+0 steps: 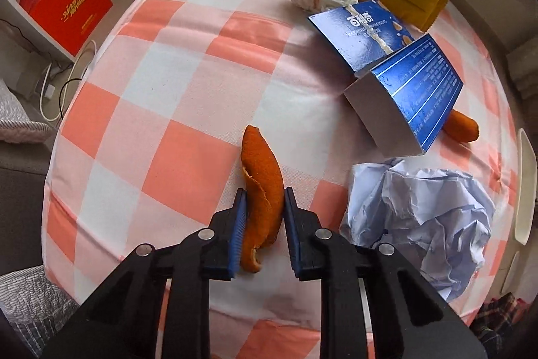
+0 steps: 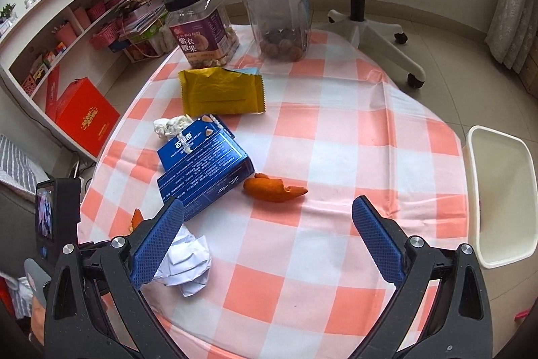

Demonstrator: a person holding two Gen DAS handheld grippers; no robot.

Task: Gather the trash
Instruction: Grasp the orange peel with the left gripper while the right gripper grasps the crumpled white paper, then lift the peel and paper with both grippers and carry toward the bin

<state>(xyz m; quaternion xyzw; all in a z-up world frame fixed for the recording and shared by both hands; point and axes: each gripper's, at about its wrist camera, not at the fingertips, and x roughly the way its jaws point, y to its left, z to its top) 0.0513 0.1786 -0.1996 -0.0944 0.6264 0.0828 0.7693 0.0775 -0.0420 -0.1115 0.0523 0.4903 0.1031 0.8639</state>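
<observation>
The left gripper (image 1: 264, 201), filling the bottom of its frame, has matte black plastic linkage arms joined by round silver pivot pins, ending in blue ribbed finger pads (image 1: 238, 224). The right gripper (image 2: 269, 207), across the lower part of its frame, has identical speckled black arms, silver pins and blue dimpled pads (image 2: 378, 236).

Left tongs closed in, right tongs spread wide

The left tongs (image 1: 264, 201) point steeply down at the desk (image 1: 175, 83), their blue pads (image 1: 239, 224) drawn close on either side of an orange peel (image 1: 262, 187), pressing it. The right tongs (image 2: 267, 207) tilt down over the desk, fingers far apart with nothing between them.
</observation>
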